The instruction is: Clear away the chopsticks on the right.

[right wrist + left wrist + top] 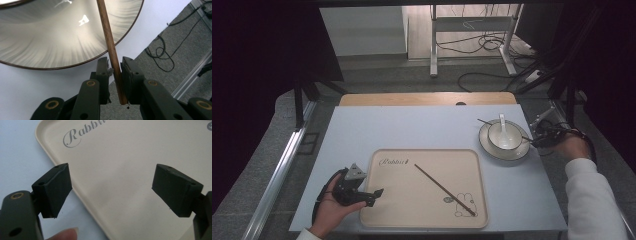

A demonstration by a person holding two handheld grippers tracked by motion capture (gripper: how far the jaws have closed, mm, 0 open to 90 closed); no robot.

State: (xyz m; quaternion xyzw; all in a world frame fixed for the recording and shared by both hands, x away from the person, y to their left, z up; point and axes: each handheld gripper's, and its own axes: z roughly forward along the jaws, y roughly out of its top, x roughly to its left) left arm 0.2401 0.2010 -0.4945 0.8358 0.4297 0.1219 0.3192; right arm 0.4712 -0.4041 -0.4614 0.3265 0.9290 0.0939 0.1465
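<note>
While the right gripper (115, 72) pinches one chopstick (110, 47) near its thick end, the stick's long axis runs from the jaws across the rim of the plate (62, 50) and on toward the bowl (504, 136); in the high view it lies over the plate (492, 147) at the table's far right, slanting away to the upper left, with the pinched end out past the plate's right rim. A white spoon (502, 122) stands in the bowl. The second chopstick (444, 189) lies flat on the beige tray (412, 220), running diagonally from upper left to lower right, well apart from the first. Nearer to it is the left gripper (374, 196), resting at the tray's left edge with its jaws spread wide and nothing between them, pointing across the tray (120, 152) from the blue table (422, 125). My guess is that the held stick goes over to join its mate on the tray.
</note>
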